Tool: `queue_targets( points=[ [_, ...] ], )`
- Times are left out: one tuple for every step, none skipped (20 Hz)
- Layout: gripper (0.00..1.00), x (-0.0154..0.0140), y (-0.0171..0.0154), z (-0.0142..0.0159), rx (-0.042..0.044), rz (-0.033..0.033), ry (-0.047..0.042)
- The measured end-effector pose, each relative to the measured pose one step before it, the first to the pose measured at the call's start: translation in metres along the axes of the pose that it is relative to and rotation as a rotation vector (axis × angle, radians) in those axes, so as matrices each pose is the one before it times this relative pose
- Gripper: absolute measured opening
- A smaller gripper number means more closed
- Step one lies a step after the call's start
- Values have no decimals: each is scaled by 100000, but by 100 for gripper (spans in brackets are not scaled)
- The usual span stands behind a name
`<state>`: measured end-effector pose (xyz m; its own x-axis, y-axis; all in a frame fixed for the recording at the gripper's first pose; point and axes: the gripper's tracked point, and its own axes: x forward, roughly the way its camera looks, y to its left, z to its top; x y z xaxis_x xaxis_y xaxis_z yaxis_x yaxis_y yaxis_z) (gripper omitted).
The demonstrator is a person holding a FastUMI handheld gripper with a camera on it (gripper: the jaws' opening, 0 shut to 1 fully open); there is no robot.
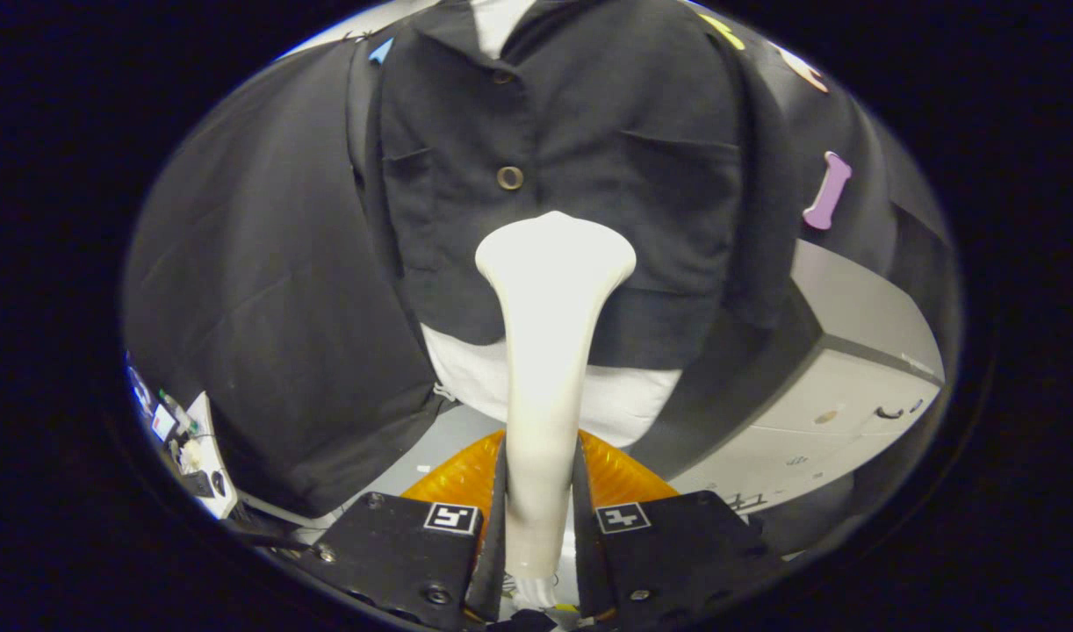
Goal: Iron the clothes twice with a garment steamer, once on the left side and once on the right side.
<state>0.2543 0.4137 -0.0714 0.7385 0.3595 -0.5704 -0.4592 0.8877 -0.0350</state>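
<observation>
Both fingers of the claw (541, 527) clamp the white steamer (550, 351), its head aimed at, perhaps touching, the dark shirt (580, 132) for a pass.

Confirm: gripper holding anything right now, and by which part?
Yes. The gripper is shut on the white garment steamer, both fingers pressing its narrow handle; its flared head points at the dark shirt.

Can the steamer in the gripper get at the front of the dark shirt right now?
Probably yes: the gripper is shut on the steamer, whose wide head lies over the shirt front below the button, nothing between.
</observation>
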Motion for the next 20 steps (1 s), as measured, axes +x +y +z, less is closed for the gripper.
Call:
queue_targets(
  points=[
    [36, -806, -1723, -425, 1664, -897, -496],
    [36, -975, -1758, -557, 1385, -998, -530],
    [35, -1133, -1953, -454, 1324, -1034, -526],
    [35, -1398, -1828, -645, 1494, -1060, -837],
    [36, -1282, -2034, -627, 1589, -1303, -788],
    [36, -1300, -2020, -823, 1897, -1455, -807],
    [35, -1401, -2105, -843, 1611, -1522, -463],
    [36, -1333, -2211, -988, 1420, -1491, -366],
    [36, -1280, -2406, -958, 1194, -1362, -136],
    [36, -1404, -2269, -1045, 1859, -1453, -598],
    [36, -1257, -2200, -801, 1536, -1834, -313],
    [36, -1487, -2069, -768, 1565, -1898, -444],
    [36, -1397, -1979, -845, 1945, -1550, -189],
    [36, -1173, -1845, -1044, 1625, -1328, -235],
    [35, -1021, -1792, -948, 1513, -1228, -236],
    [36, -1132, -1772, -1056, 1205, -929, -211],
    [36, -918, -1616, -999, 1369, -900, -39],
    [36, -768, -1513, -1031, 1492, -925, 185],
    [36, -665, -1336, -862, 1398, -763, 133],
    [36, -574, -976, -978, 1232, -542, 341]
  ],
)
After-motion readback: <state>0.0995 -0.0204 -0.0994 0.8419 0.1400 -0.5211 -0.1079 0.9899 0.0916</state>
